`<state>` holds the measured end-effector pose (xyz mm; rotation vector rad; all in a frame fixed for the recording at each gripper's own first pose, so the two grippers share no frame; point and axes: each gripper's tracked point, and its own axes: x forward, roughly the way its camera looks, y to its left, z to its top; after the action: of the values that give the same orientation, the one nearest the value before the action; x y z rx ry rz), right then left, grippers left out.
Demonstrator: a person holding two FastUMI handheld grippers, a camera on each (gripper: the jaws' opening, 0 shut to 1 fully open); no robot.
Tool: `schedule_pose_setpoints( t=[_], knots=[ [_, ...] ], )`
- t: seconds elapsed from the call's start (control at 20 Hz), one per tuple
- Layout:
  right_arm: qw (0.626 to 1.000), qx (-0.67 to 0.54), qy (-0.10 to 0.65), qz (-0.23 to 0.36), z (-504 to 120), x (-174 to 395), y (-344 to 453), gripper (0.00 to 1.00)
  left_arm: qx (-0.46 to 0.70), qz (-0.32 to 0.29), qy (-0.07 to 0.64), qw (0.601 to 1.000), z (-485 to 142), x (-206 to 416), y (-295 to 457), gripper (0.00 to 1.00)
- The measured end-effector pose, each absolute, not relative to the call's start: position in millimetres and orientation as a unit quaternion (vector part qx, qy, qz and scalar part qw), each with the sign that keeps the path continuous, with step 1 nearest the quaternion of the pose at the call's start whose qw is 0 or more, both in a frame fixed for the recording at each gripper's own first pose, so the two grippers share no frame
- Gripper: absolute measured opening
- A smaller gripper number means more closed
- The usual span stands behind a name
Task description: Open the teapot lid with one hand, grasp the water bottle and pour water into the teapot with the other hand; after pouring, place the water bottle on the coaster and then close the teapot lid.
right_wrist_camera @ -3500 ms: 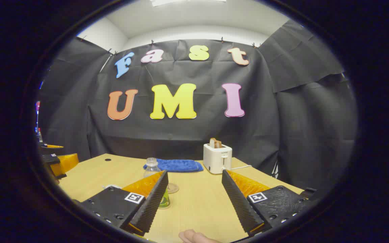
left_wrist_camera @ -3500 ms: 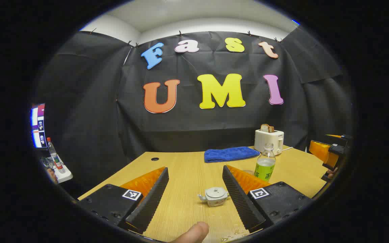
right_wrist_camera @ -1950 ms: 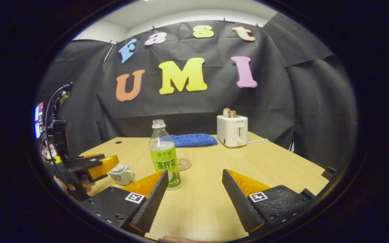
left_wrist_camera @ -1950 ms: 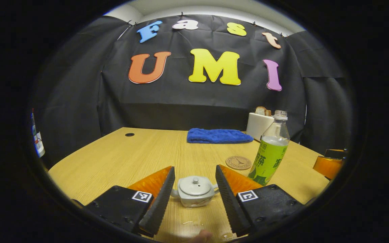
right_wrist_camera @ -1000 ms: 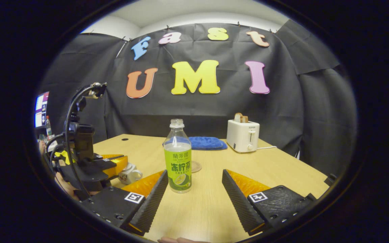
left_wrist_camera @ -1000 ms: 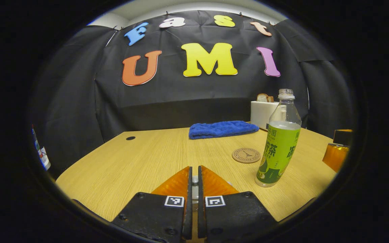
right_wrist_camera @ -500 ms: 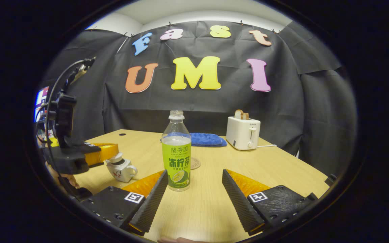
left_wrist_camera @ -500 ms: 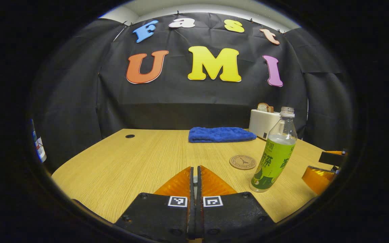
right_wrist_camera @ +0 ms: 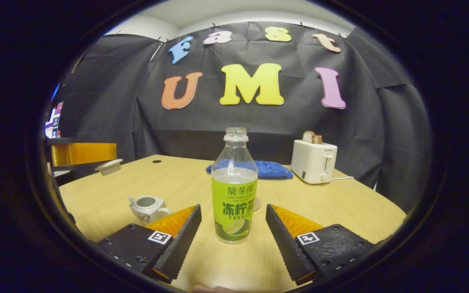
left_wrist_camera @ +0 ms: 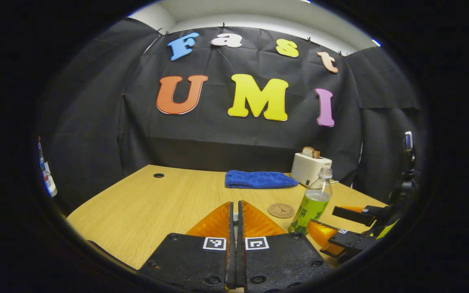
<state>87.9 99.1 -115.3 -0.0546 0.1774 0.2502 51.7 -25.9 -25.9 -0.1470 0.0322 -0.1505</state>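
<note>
We hold the teapot lid point(right_wrist_camera: 110, 166) up and off to the side in the left gripper point(left_wrist_camera: 235, 228), jaws pinched on it, leaving the teapot point(right_wrist_camera: 148, 207) open on the table point(right_wrist_camera: 340, 203). The water bottle point(right_wrist_camera: 234, 191) stands between the wide-open jaws of the right gripper point(right_wrist_camera: 233, 228) (not yet touching). We should close squarely on the label, well below the neck, before lifting

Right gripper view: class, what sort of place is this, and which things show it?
Probably a staged recording booth, not a real kitchen: black cloth wall behind one wooden table, set with household props, a toaster, a water bottle and an open teapot.
</note>
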Motion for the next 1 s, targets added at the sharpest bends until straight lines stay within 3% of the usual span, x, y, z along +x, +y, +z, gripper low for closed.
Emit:
schedule_pose_setpoints(
  t=[0.25, 0.35, 0.7, 1.0],
  knots=[
    [0.988, -0.01, 0.095, 0.118, -115, 111, 108, 0.93, -0.06, -0.062, 0.006, 0.996, -12, 35, -6, 0.03],
    [0.989, -0.009, 0.097, 0.11, -115, 116, 106, 0.75, -0.054, -0.064, 0.014, 0.996, -13, 29, -7, 0.03],
    [0.981, -0.133, 0.109, 0.089, -105, 113, 106, 0.7, -0.047, -0.074, 0.022, 0.996, -17, 28, -1, 0.03],
    [0.936, -0.329, 0.107, 0.066, -97, 115, 104, 0.7, -0.051, -0.061, 0.042, 0.996, -27, 29, 14, 0.03]
  ],
)
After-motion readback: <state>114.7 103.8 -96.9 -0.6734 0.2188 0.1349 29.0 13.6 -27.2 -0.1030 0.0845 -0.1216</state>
